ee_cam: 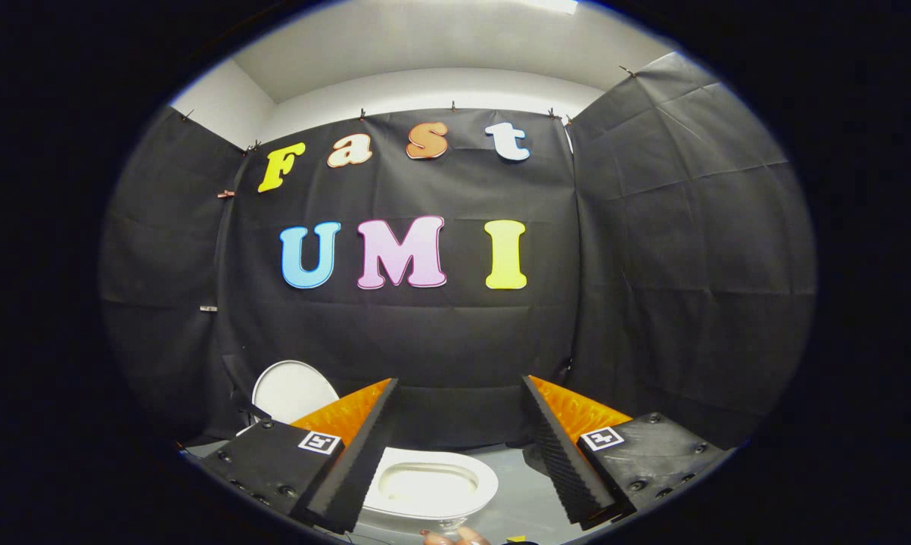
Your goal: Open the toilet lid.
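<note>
With the white oval plastic toilet lid [293, 390] already standing upright behind the white toilet seat [433, 484], we judge the task done; our tool [459, 454] hovers above the seat, fingers spread, gripping nothing.

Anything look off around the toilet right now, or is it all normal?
Nothing stands out. The toilet lid stands raised behind the bowl, which looks intact, no spill. The gripper is open and holds nothing.

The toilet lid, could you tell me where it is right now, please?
In the gripper view the toilet lid stands raised against the black cloth wall, beyond the left finger. The open seat and bowl lie low between the open gripper's fingers.
</note>
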A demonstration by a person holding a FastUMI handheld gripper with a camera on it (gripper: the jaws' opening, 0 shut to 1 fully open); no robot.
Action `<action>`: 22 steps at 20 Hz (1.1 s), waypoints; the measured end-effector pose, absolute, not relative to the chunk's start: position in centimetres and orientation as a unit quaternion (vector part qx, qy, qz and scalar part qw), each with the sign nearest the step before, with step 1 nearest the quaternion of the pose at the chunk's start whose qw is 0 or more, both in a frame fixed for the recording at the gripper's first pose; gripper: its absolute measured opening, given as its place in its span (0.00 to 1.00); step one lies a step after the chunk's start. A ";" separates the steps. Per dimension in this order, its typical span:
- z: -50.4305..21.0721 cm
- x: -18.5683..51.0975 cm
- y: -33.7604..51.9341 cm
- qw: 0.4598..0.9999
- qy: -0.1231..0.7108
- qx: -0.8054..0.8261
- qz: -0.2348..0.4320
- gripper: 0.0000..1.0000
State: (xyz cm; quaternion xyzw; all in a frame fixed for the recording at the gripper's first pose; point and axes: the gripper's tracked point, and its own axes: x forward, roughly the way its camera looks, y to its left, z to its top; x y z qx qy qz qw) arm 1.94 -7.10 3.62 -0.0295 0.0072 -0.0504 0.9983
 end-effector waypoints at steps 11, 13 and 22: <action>4.5 0.4 -8.1 0.999 -0.010 -0.007 -0.049 0.99; 4.4 0.3 -7.7 0.999 -0.012 -0.017 -0.047 0.99; 3.4 0.9 -6.2 0.999 -0.013 -0.017 -0.032 0.99</action>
